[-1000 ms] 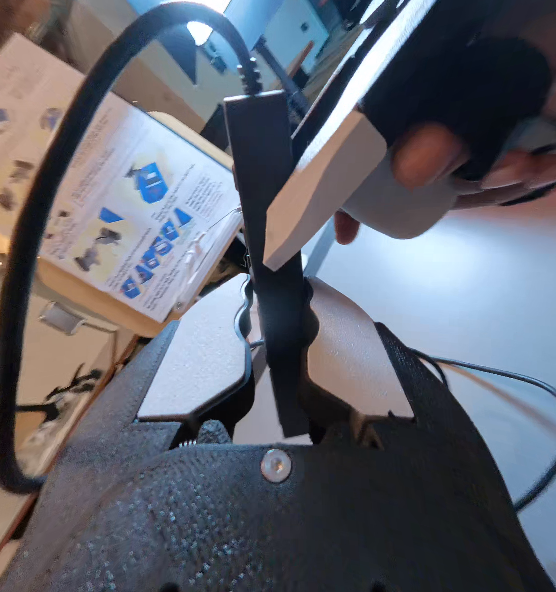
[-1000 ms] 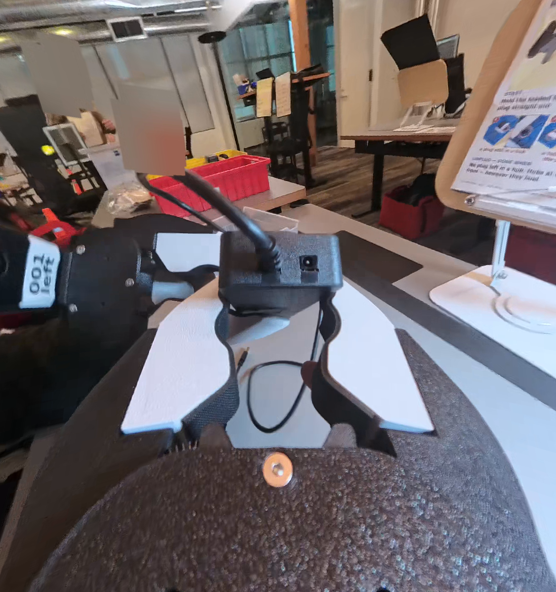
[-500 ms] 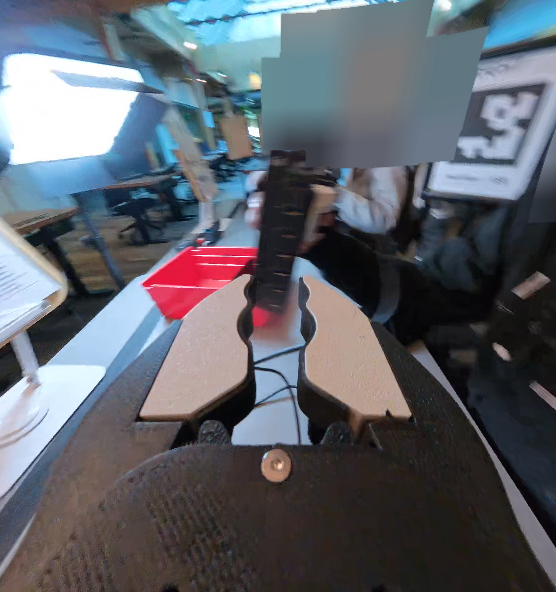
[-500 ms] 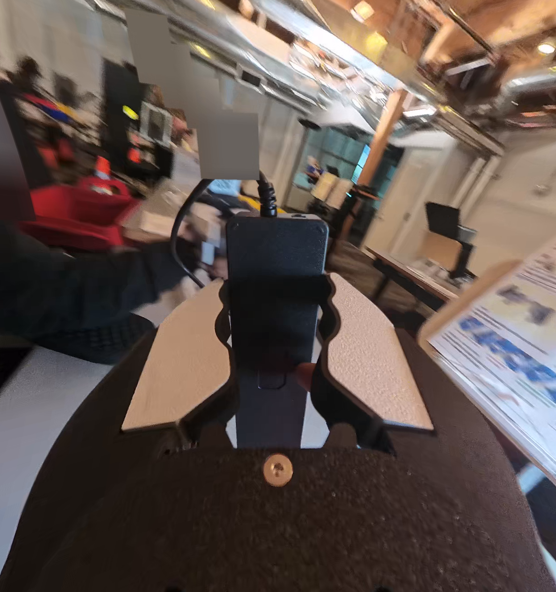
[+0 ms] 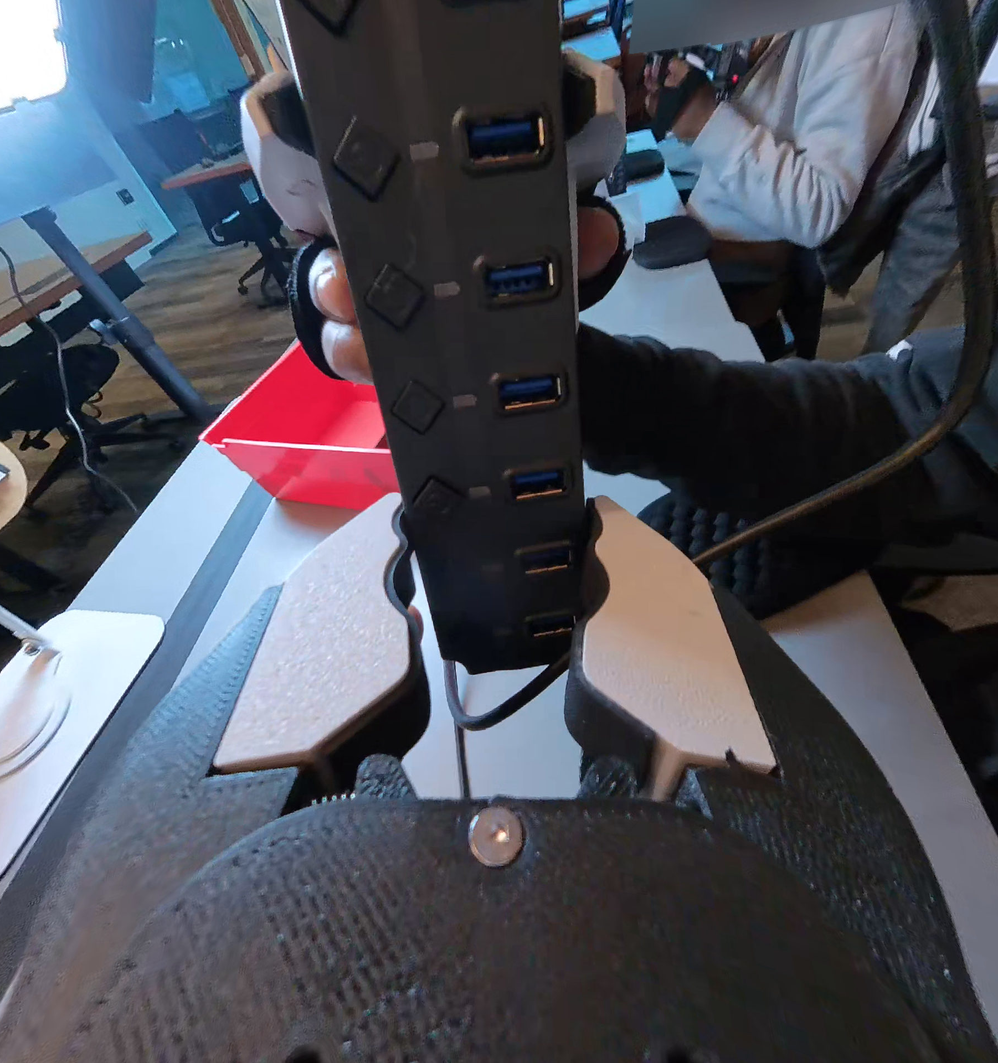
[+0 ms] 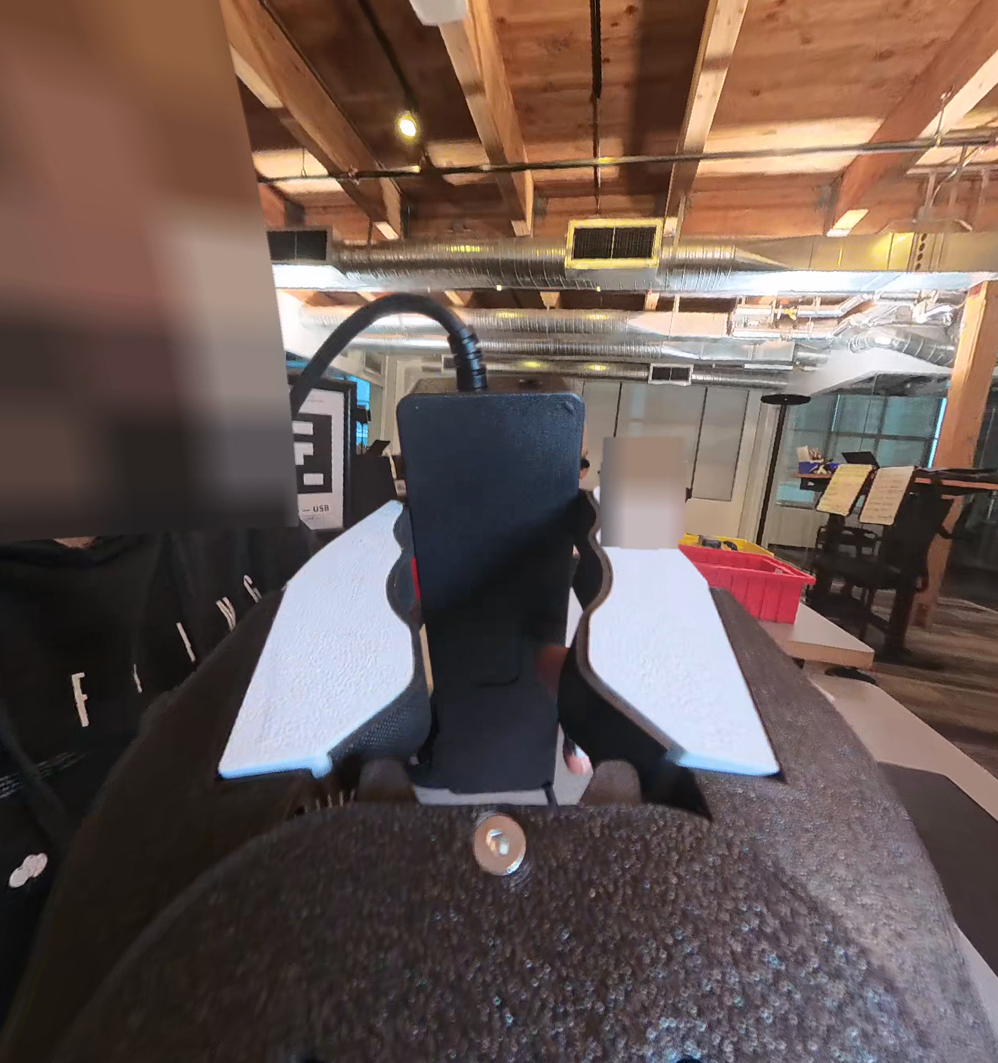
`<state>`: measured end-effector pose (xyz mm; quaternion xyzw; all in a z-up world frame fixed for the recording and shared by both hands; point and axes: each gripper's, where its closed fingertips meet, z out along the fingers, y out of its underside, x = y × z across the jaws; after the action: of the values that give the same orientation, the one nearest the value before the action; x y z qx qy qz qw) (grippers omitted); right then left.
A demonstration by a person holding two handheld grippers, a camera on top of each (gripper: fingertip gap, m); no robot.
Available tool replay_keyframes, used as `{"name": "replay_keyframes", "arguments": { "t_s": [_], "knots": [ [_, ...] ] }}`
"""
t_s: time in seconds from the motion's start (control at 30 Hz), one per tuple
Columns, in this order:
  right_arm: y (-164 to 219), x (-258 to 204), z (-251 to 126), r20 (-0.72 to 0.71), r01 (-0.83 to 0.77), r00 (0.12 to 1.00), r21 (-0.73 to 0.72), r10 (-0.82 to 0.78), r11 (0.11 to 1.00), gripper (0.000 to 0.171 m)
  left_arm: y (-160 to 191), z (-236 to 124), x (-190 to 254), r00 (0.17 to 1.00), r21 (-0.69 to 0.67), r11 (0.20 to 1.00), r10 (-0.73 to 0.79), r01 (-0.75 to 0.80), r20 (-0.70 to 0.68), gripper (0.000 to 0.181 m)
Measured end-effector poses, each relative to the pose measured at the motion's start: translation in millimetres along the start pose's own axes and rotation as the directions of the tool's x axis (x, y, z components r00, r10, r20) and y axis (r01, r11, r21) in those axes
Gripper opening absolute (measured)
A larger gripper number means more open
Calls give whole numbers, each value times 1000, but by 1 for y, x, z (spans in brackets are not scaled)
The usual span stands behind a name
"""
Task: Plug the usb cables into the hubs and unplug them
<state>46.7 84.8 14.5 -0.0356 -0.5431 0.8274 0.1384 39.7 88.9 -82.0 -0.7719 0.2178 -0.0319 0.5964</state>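
Note:
A long black USB hub [image 5: 456,287] stands upright in the air, and both grippers hold it. In the left wrist view its face with several blue ports is turned to the camera. My left gripper [image 5: 496,517] is shut on its lower end. The right gripper's white fingers [image 5: 278,149] clamp the hub higher up from behind, with a gloved hand [image 5: 330,322] beside them. In the right wrist view my right gripper [image 6: 488,517] is shut on the hub's plain back [image 6: 485,489]. The hub's thick black cable [image 6: 370,322] leaves its top end. A thin black USB cable [image 5: 508,704] lies on the table below.
A red bin [image 5: 301,454] sits on the grey table [image 5: 830,690] behind the hub. A white stand base [image 5: 53,690] is at the left. A person in a black top [image 6: 111,633] is close on the left of the right wrist view. Another red bin [image 6: 744,575] is at the right. The grippers' ends are close to 9 cm from one another.
Both grippers have swung up with the hub between them. The hub has turned so its port face shows to the left camera, and the right wrist view now tilts toward the ceiling.

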Motion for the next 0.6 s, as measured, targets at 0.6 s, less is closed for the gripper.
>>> {"name": "replay_keyframes", "arguments": {
  "t_s": [0.6],
  "knots": [
    [125,26,17,-173,-23,980,-586,-97,810,75,69,-38,-1,978,-296,955,-60,-2,-199,55]
  ]
}}
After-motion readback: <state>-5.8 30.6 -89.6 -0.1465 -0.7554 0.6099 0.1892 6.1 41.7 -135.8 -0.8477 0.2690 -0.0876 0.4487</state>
